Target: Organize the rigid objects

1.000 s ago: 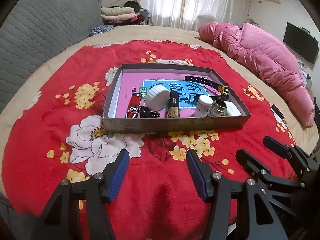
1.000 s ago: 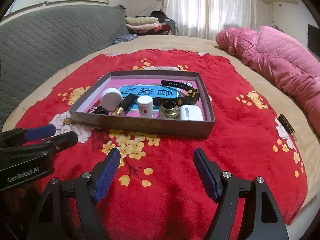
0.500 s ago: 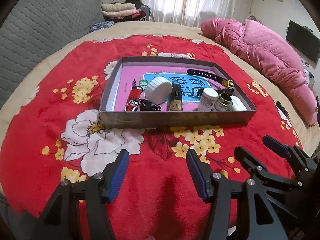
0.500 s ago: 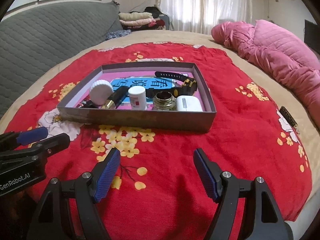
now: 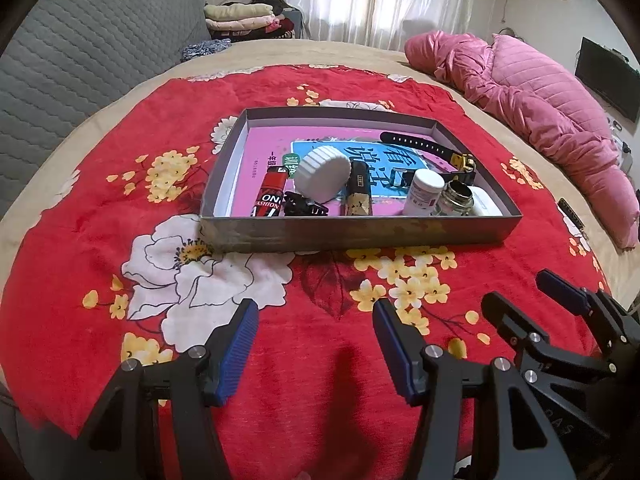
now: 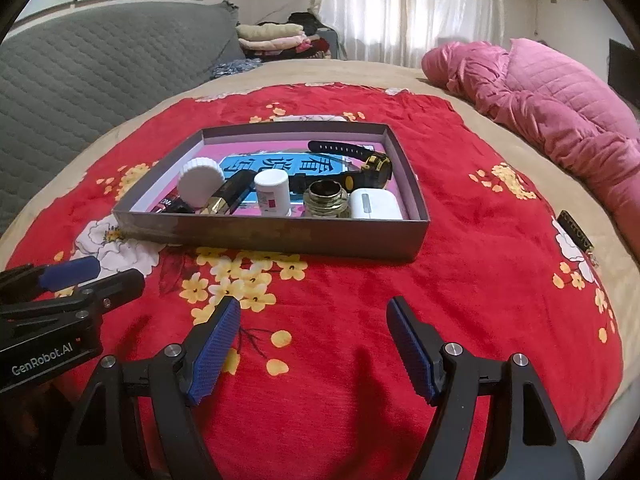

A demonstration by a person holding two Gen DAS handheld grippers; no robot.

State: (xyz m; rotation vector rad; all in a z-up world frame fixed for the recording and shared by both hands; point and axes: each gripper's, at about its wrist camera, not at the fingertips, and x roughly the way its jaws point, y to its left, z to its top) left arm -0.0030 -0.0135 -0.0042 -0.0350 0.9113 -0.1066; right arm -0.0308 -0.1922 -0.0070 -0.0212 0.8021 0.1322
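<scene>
A shallow grey box [image 5: 360,234] [image 6: 280,236] sits on the red flowered blanket. Inside lie a white ribbed lid [image 5: 322,174] [image 6: 200,182], a red lighter [image 5: 270,196], a black hair clip [image 5: 302,208], a black and gold tube [image 5: 358,196] [image 6: 230,194], a white pill bottle [image 5: 424,192] [image 6: 273,192], a small glass jar [image 5: 456,198] [image 6: 325,199], a white case [image 6: 374,204] and a black watch [image 5: 432,150] [image 6: 360,160]. My left gripper [image 5: 314,344] and right gripper [image 6: 314,344] both hover open and empty over the blanket, short of the box's near wall.
A pink quilted duvet [image 5: 540,108] lies bunched at the right. A grey quilted headboard [image 5: 80,64] rises at the left, folded clothes [image 5: 248,18] behind. A small dark object [image 6: 576,232] rests near the blanket's right edge. Each gripper appears at the other view's side.
Both views have tilted slightly, so the box sits a little lower in the frames. Both grippers stay open and nothing in the box has moved.
</scene>
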